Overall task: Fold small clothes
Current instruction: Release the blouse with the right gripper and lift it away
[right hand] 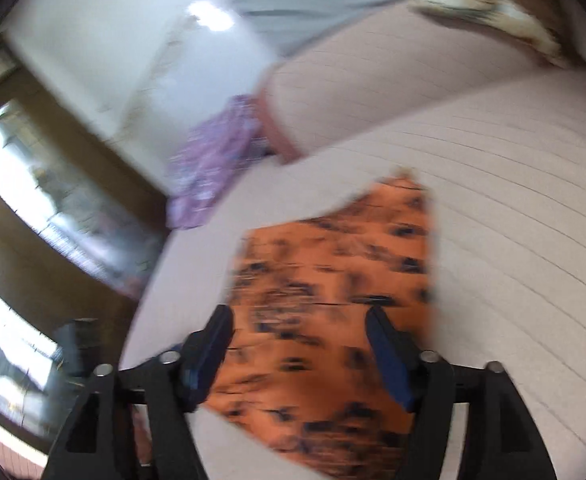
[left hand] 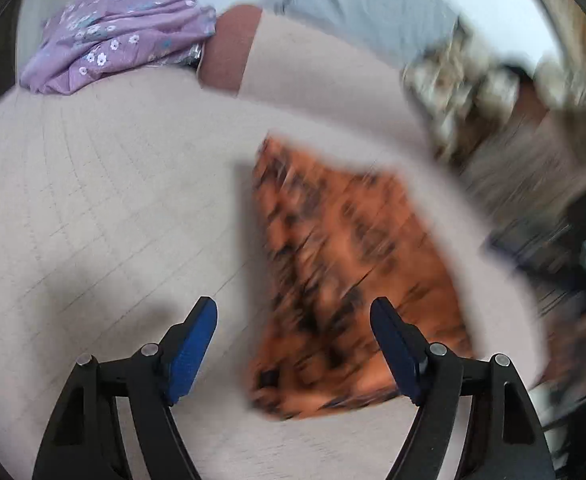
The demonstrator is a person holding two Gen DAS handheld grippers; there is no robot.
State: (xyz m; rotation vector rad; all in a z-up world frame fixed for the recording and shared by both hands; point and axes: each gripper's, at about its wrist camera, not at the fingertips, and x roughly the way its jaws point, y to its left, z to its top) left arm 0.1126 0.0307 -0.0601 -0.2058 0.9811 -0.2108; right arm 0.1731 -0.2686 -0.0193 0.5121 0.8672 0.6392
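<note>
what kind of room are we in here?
Probably a bedroom or living room at home. The orange patterned cloth lies on a beige quilted surface that looks like a bed or sofa; a purple floral garment sits at its edge, with a window beyond.

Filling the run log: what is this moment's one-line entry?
left gripper open | right gripper open | orange patterned cloth flat on beige surface | purple floral garment aside
</note>
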